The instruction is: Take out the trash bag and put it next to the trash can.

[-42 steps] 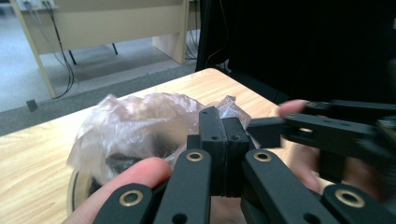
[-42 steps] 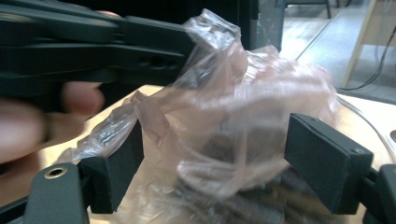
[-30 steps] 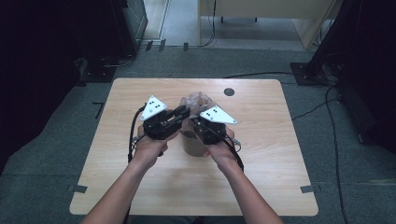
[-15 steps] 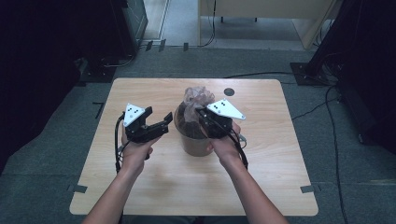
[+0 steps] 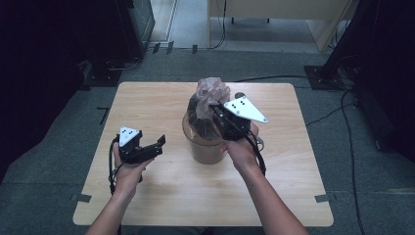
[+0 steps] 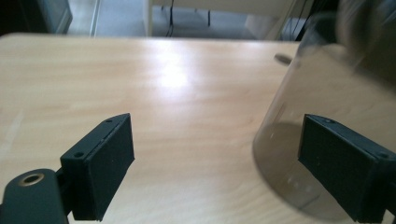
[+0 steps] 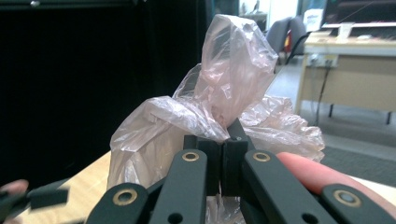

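My right tool (image 5: 214, 116) pinches the pink plastic bag (image 5: 208, 100) above the clear container (image 5: 205, 144), apparently mid-desk; my left tool (image 5: 159, 145), jaws just opened wide, holds nothing.

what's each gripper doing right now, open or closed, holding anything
Left gripper: open, jaws just opened, nothing between them.
Right gripper: shut on the plastic bag.

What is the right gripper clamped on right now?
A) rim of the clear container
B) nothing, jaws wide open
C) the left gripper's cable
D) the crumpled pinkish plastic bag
D: in the right gripper view the right gripper has its jaws pressed together on a fold of the pinkish plastic bag, which rises out of the clear container.
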`<action>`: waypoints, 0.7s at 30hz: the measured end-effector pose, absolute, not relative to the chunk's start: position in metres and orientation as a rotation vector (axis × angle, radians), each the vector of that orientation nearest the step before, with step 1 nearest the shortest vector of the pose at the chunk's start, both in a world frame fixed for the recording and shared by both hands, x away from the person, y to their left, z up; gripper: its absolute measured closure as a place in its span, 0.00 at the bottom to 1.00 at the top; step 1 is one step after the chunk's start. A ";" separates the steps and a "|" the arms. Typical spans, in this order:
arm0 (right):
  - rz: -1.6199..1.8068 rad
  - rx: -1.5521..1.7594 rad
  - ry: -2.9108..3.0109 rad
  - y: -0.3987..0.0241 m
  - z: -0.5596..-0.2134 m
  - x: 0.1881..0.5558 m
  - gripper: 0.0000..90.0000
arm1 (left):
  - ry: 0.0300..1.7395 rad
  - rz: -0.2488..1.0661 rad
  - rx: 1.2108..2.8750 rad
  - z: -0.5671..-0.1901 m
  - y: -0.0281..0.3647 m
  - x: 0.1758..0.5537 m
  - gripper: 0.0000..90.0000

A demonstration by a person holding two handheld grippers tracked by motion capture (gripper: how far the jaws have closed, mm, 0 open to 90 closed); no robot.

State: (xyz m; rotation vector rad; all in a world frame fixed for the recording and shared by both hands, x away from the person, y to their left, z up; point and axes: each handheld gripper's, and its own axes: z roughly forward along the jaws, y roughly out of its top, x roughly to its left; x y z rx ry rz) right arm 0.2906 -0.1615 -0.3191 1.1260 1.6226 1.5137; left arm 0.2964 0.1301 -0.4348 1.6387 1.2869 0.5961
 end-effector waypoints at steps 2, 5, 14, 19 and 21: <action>1.521 1.129 1.598 -0.164 -0.315 0.289 1.00 | 1.302 0.600 1.655 -0.443 0.134 0.294 0.11; 1.533 1.126 1.568 -0.167 -0.310 0.288 1.00 | 1.319 0.616 1.693 -0.455 0.140 0.290 0.11; 1.573 1.070 1.441 -0.176 -0.296 0.279 1.00 | 1.404 0.669 1.778 -0.490 0.172 0.276 0.11; 1.561 1.080 1.340 -0.183 -0.291 0.276 1.00 | 1.424 0.728 1.884 -0.508 0.188 0.266 0.10; 1.546 1.076 1.302 -0.187 -0.289 0.276 1.00 | 1.440 0.728 1.906 -0.513 0.194 0.264 0.10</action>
